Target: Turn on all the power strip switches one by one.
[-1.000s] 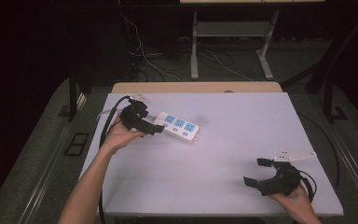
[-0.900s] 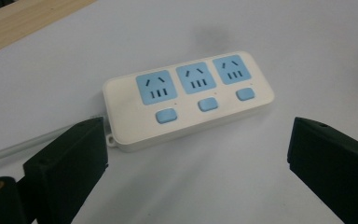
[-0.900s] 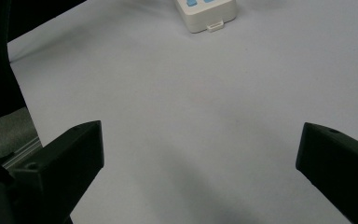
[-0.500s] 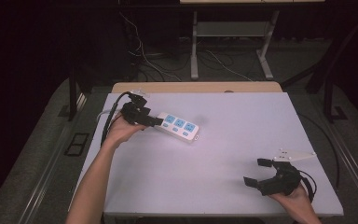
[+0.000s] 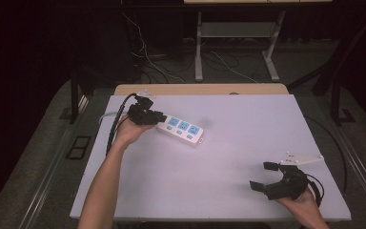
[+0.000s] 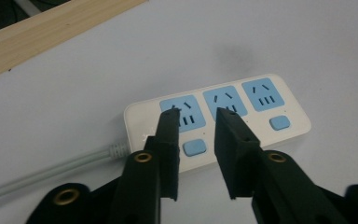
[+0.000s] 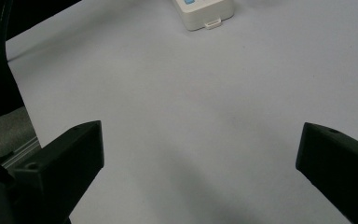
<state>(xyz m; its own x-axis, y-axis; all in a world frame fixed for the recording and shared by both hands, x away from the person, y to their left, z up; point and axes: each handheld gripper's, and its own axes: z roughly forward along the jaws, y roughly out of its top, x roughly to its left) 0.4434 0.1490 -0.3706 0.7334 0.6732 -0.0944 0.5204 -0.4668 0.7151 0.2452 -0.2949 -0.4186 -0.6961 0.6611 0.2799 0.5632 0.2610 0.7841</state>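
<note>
Partly, left gripper [image 6: 198,116] fingers are hiding the power strip [image 5: 183,129], slightly spread | right gripper [image 5: 266,177] idling wide-spread near worktop [image 5: 248,119] edge.

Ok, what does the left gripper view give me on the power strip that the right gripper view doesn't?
Left gripper view: the power strip with three blue sockets, the blue buttons below them, the grey cord leaving its end, and the left gripper narrowly open over the strip's cord end. Right gripper view: the strip's far end cap with its small tab, and the right gripper wide open above bare table. Both: the white table and part of the strip.
</note>
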